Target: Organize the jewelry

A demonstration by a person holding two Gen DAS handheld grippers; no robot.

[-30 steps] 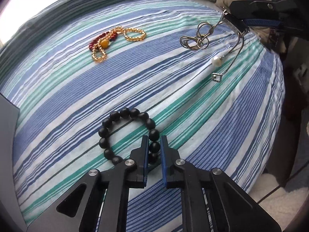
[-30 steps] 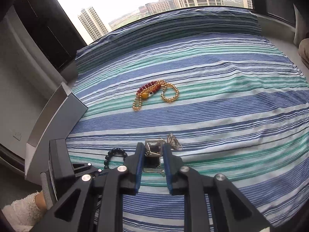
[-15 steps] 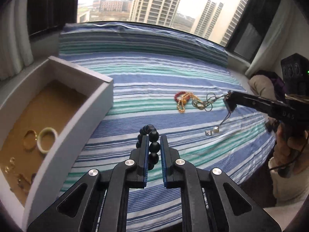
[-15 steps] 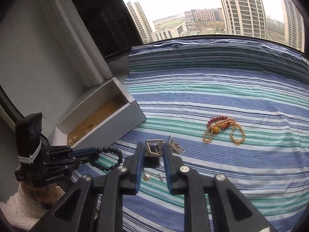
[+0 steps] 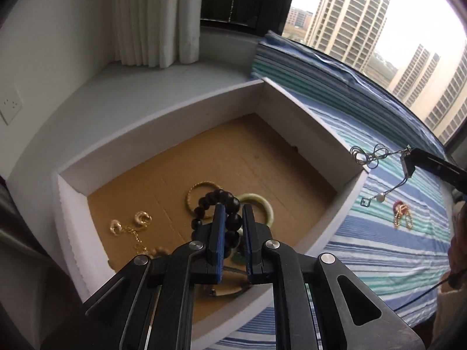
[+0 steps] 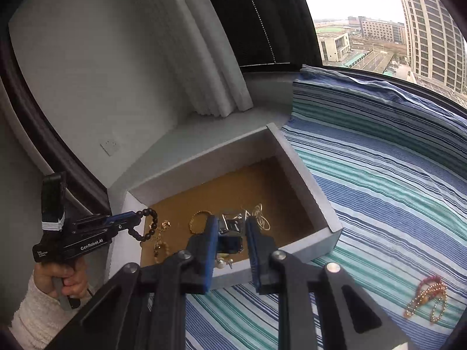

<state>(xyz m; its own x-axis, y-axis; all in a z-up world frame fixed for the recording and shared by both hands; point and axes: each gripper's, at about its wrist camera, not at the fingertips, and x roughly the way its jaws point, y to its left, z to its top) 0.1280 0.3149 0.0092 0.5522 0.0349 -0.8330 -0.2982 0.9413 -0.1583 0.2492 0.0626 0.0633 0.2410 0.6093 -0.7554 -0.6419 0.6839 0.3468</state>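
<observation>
Two grippers are in your hands, and each one carries a piece of jewelry at the white box (image 5: 306,122). Your left gripper (image 5: 232,233) has its jaws pressed onto the black bead bracelet (image 5: 217,204), which hangs over the box's brown cardboard floor. From the right wrist view the same bracelet (image 6: 147,224) dangles as a loop off the tip of that gripper (image 6: 128,218), above the near left corner of the box (image 6: 303,175).

Your right gripper (image 6: 232,233) pinches the silver necklace (image 6: 230,224) by its square metal part; thin wire loops trail beyond the tips, and a pearl hangs below them against the box's near wall. In the left wrist view that necklace (image 5: 367,154) hangs from the right gripper (image 5: 408,160) just past the box's far right corner, over the striped cloth (image 5: 379,248).

Inside the box lie a gold bangle (image 5: 201,189), a pale green bangle (image 5: 262,204) and a gold chain with earring-like pieces (image 5: 131,224).

Out on the cloth, well apart from the box, sits a tangle of gold and red beads (image 6: 426,297).

Your left hand (image 6: 62,277), in a cream knit sleeve, grips the left gripper's handle.
</observation>
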